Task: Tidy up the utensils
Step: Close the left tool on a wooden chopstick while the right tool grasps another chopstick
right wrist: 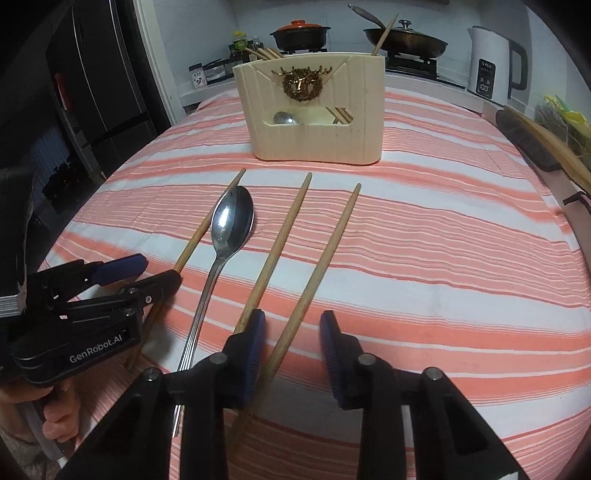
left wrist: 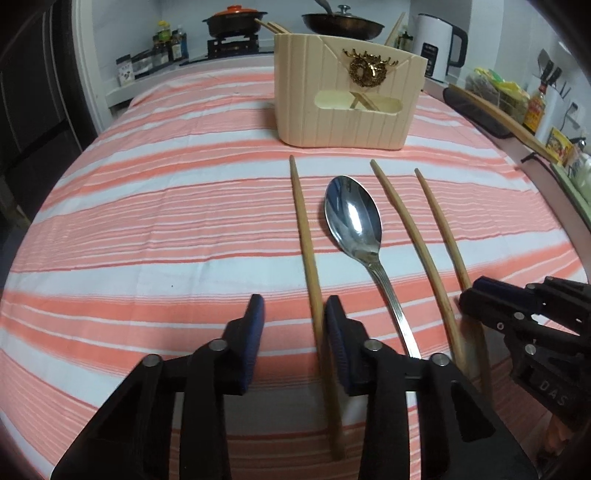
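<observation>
Three wooden chopsticks and a metal spoon [left wrist: 352, 218] lie side by side on the striped tablecloth [left wrist: 166, 221], in front of a cream utensil holder [left wrist: 343, 99]. My left gripper [left wrist: 293, 314] is open, low over the left chopstick [left wrist: 304, 240], which lies between its fingers by the right one. My right gripper [right wrist: 291, 328] is open around the rightmost chopstick [right wrist: 321, 266]; the middle chopstick [right wrist: 277, 251] lies just outside its left finger. The spoon [right wrist: 229, 225] and holder [right wrist: 310, 110], which holds chopsticks and a spoon, also show there. Each gripper shows in the other's view [left wrist: 480, 291] [right wrist: 147, 273].
Behind the holder stand a stove with an orange-lidded pot [left wrist: 234, 22] and a pan [left wrist: 341, 24], a white kettle [left wrist: 437, 48] and condiment bottles [left wrist: 170, 44]. A long wooden board [left wrist: 506, 118] and packets line the right edge. A dark fridge [right wrist: 99, 74] stands at the left.
</observation>
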`<state>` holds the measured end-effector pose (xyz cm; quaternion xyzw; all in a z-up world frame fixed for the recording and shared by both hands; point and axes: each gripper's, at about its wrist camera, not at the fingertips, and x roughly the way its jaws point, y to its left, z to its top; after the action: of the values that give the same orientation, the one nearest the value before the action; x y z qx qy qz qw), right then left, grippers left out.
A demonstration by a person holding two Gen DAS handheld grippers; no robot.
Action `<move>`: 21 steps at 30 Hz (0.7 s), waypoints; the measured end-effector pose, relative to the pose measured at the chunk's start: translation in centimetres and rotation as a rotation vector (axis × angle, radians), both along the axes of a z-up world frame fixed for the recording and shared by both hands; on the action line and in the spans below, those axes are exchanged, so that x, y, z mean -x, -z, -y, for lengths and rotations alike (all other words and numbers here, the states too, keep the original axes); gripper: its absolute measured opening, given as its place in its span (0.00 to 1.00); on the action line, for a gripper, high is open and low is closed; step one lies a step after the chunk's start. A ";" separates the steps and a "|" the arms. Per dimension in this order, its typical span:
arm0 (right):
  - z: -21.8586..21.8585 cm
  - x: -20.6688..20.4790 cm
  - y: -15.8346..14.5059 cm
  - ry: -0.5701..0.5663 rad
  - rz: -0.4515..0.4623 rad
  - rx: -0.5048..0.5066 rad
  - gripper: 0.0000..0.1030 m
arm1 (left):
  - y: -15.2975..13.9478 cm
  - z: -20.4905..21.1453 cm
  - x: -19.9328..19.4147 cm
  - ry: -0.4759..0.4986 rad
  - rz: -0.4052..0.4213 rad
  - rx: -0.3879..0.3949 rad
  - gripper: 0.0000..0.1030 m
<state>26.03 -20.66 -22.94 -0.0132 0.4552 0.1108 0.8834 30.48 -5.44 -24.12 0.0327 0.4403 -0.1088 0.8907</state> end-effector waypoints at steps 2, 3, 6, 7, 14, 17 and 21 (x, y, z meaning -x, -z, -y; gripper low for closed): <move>-0.1 0.1 0.2 0.003 -0.001 0.014 0.12 | 0.0 0.0 0.1 -0.003 -0.001 0.005 0.05; -0.1 0.1 0.1 0.008 -0.001 0.024 0.12 | 0.0 -0.1 0.1 -0.009 -0.001 0.011 0.05; 0.6 0.4 -0.1 0.036 0.007 0.051 0.11 | 0.0 -0.7 0.3 -0.046 0.002 0.022 0.05; 0.9 0.3 -0.1 0.046 0.007 0.058 0.10 | 0.0 -1.0 0.4 -0.061 0.002 0.025 0.05; 5.2 1.6 -0.1 0.136 0.006 0.107 0.07 | -0.1 -4.0 1.0 -0.137 -0.012 0.036 0.05; 7.8 2.5 -0.2 0.190 0.006 0.119 0.07 | -0.2 -5.5 1.1 -0.157 -0.021 0.040 0.05; 11.1 3.3 -0.2 0.264 -0.001 0.137 0.07 | -0.2 -7.1 1.0 -0.187 -0.024 0.033 0.05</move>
<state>22.78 -31.80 -22.71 -0.0135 0.4597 -0.0378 0.8872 29.45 1.62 -23.96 -0.0247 0.4503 -0.0329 0.8919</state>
